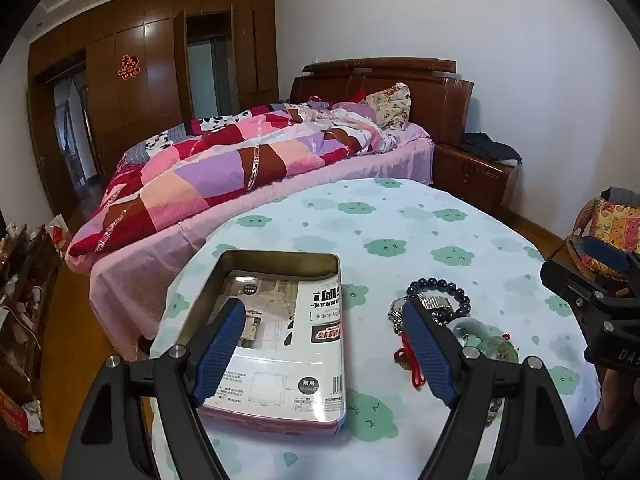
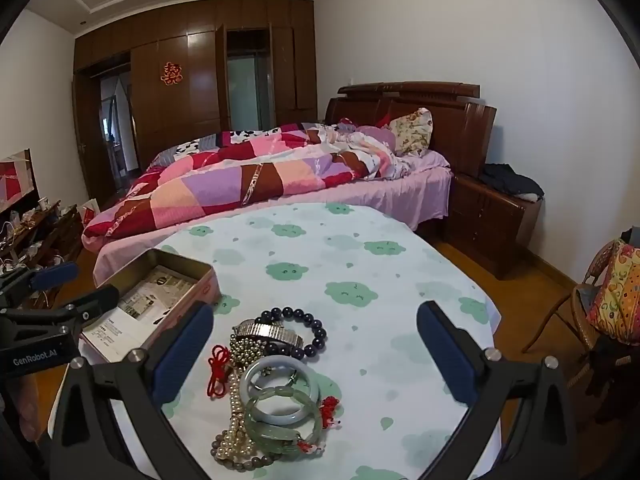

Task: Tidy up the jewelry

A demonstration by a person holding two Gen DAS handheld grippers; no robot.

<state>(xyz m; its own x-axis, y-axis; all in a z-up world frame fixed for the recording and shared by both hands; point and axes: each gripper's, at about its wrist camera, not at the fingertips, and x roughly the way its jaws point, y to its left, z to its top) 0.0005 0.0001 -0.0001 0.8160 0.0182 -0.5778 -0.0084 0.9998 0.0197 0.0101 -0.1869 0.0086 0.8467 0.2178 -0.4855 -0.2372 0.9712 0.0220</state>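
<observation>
Both claws wide, holding nothing: left gripper (image 1: 324, 350) above the tin box (image 2: 160, 280) at the table's (image 2: 360, 240) left edge, right gripper (image 2: 316, 354) above the jewelry pile (image 2: 272, 384) by the near edge. Jade bangles (image 2: 280, 396) look rigid, slick and breakable, so grip across the rim. The bead bracelet (image 2: 304, 332) and pearl strand (image 2: 236, 412) look limp and tangled; pinch a bunch.

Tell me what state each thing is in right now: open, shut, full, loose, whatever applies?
Metal tin: open, no lid on, only a printed paper sheet inside.
Left gripper: open, holding nothing, above the tin.
Right gripper: open, empty, above the jewelry.
Dark bead bracelet: loose on the tablecloth, not in the tin.
Pale jade bangle: lying flat in the pile.
Green bangle: flat, overlapping the pale bangle.
Pearl necklace: heaped, untidy.
</observation>
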